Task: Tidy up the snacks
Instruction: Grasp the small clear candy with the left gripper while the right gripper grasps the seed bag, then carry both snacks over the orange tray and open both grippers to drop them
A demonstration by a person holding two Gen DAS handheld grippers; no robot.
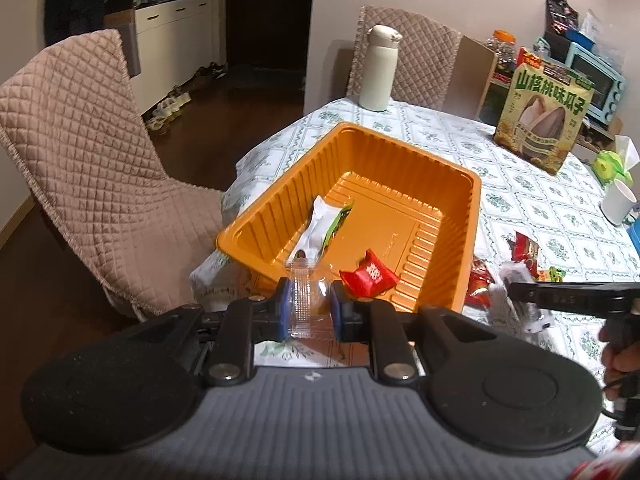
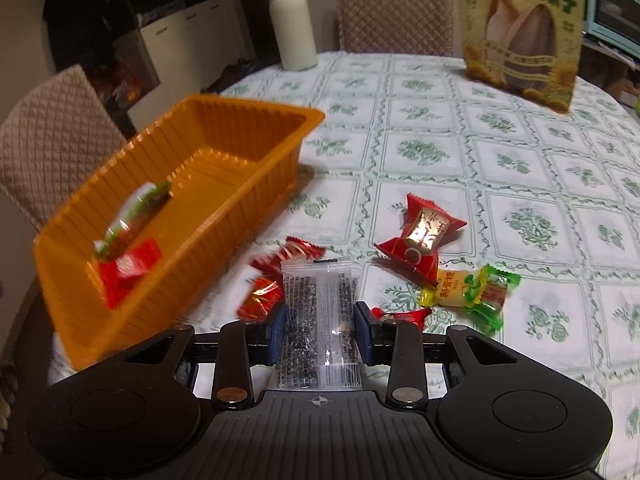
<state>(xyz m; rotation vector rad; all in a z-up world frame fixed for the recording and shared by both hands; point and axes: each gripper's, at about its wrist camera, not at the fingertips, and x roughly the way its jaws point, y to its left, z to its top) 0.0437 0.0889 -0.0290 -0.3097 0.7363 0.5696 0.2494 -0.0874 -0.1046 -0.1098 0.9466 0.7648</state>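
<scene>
An orange tray stands on the table with a white-green packet and a red candy inside. Over its near rim my left gripper is shut on a clear plastic packet. My right gripper is shut on a clear sachet of dark seeds, just right of the tray. In the left wrist view the right gripper reaches in from the right over loose snacks.
Loose candies lie on the tablecloth: red ones and a yellow-green one. A sunflower-seed bag and a white bottle stand at the back. A white cup and quilted chairs border the table.
</scene>
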